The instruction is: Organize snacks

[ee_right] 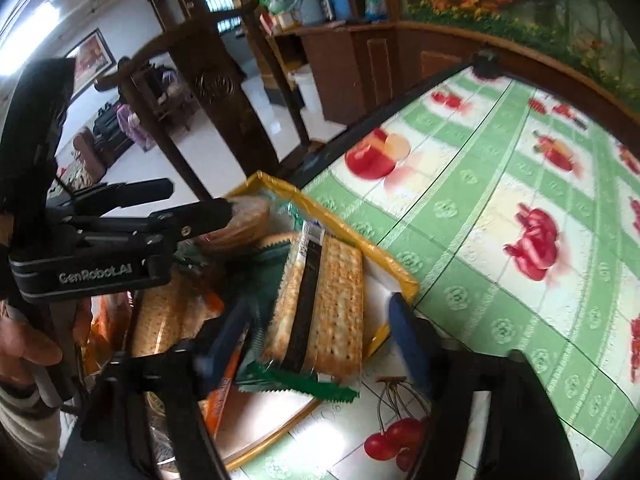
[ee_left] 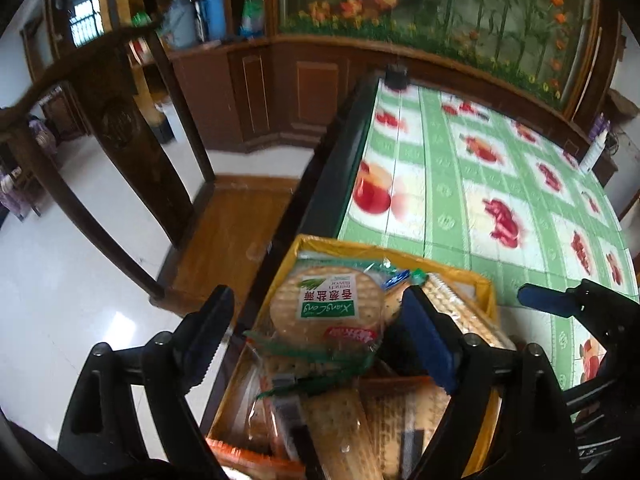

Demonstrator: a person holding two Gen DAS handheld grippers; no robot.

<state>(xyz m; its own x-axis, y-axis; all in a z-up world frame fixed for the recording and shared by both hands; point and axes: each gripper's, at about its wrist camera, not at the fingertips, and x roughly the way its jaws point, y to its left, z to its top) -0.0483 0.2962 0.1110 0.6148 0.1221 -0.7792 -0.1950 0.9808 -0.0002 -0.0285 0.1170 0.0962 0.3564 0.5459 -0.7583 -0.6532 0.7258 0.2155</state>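
Observation:
A yellow-rimmed box at the table's near left corner holds several cracker packs. In the left wrist view, my left gripper is open, its fingers standing either side of a round cracker pack with a green label that lies on top of the pile, neither pad touching it. In the right wrist view, my right gripper is open around a square cracker pack with a dark stripe, which leans in the box. The left gripper shows over the round crackers.
The table carries a green and white fruit-print cloth. A dark wooden chair stands left of the table on a white tiled floor. A wooden cabinet and a flower mural run along the back wall. A person's hand shows at the left edge.

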